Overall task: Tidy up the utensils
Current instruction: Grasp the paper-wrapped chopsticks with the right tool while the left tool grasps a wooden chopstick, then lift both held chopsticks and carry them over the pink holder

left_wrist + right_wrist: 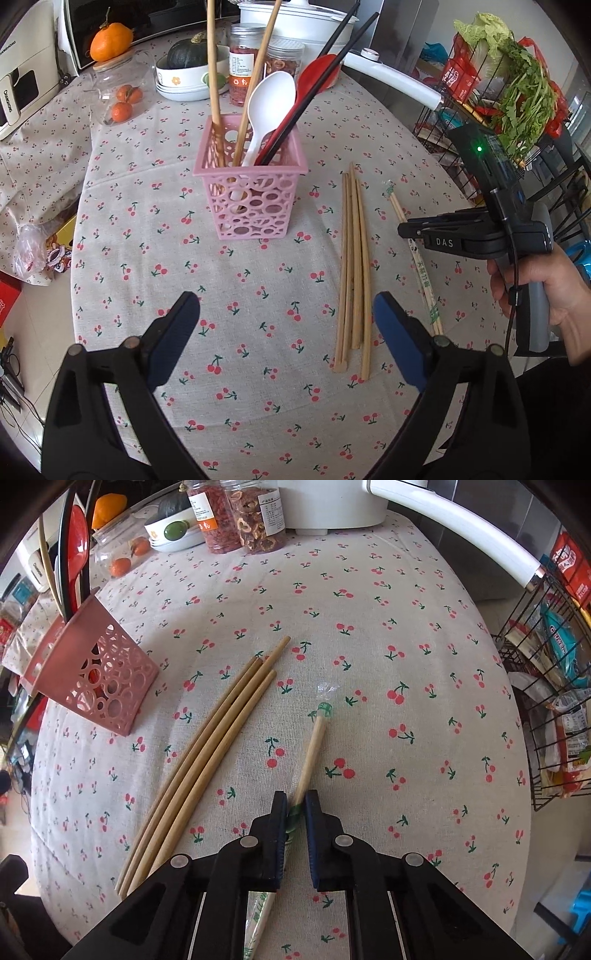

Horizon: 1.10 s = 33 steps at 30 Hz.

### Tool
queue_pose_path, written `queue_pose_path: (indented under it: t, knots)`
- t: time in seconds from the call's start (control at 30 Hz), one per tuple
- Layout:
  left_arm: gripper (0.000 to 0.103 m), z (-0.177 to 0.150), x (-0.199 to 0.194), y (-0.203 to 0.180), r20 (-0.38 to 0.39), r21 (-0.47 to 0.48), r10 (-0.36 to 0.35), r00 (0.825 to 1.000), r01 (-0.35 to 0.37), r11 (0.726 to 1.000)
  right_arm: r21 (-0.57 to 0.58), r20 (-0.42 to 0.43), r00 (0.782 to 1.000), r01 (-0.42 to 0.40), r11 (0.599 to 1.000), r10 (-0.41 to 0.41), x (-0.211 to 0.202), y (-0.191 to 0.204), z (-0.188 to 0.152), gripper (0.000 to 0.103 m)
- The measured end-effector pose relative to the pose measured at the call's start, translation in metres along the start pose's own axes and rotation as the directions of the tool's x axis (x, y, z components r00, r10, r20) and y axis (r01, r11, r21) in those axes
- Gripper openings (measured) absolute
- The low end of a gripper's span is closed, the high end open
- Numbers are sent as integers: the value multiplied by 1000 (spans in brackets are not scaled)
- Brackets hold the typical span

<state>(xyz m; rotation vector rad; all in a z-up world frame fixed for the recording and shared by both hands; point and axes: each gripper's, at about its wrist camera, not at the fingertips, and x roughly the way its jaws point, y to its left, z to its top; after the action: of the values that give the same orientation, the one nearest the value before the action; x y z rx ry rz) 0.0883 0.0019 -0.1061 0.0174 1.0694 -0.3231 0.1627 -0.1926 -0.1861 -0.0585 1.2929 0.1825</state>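
A pink perforated basket (pixel 255 195) stands on the cherry-print tablecloth (pixel 147 229). It holds a white spoon (pixel 266 107), a red spoon (pixel 317 77), black chopsticks and two wooden ones. Several loose bamboo chopsticks (pixel 354 266) lie right of it, also seen in the right wrist view (pixel 207 746). My left gripper (pixel 286 301) hovers open over bare cloth, left of those chopsticks. My right gripper (pixel 296 797) is shut on a pair of paper-wrapped chopsticks (pixel 314 742), gripping them at the green band. The basket (pixel 99 675) sits to its far left.
At the back stand two jars (pixel 243 62), a bowl with a dark squash (pixel 184 74), a glass jar of oranges (pixel 123 99) and a white pot with a long handle (pixel 391 74). A wire rack (pixel 546 709) of packets and greens borders the table's right edge.
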Motion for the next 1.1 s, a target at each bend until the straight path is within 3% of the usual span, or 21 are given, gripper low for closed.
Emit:
queue_pose_path:
  t: [0.03, 0.13, 0.23, 0.3, 0.4, 0.57, 0.63, 0.77, 0.87, 1.1]
  knots:
    - [78, 0, 1, -2, -3, 8, -12, 1000, 12, 1000, 1, 5, 1000, -4, 1000, 4, -1, -4, -1, 10]
    - [65, 1, 5, -11, -15, 24, -32, 999, 33, 999, 29, 9, 1000, -9, 1000, 8, -9, -16, -8, 10]
    - [57, -1, 10, -25, -16, 37, -57, 998, 57, 998, 66, 17, 998, -59, 996, 58, -20, -30, -15, 9]
    - [52, -1, 18, -36, -27, 67, -35, 999, 37, 997, 71, 22, 997, -81, 994, 80, -29, -36, -21, 9]
    - [33, 3, 36, -48, -66, 95, -46, 997, 52, 994, 60, 30, 996, -87, 994, 85, -39, -48, -27, 8]
    - [31, 20, 64, -59, -95, 30, -86, 992, 90, 996, 106, 19, 991, -131, 986, 130, -40, -73, -37, 9]
    - [26, 29, 71, -65, -92, 18, -87, 992, 89, 996, 105, 0, 991, -133, 985, 134, -37, -77, -39, 15]
    - [19, 44, 86, -75, -104, 3, -100, 990, 101, 995, 89, -16, 990, -136, 987, 138, -35, -77, -40, 57]
    - [17, 51, 93, -83, -113, -2, -99, 989, 100, 995, 82, 0, 989, -148, 986, 149, -40, -78, -38, 61]
    - [16, 62, 111, -92, -161, 1, -22, 987, 22, 1000, 133, -17, 991, -131, 982, 135, -33, -92, -34, 63]
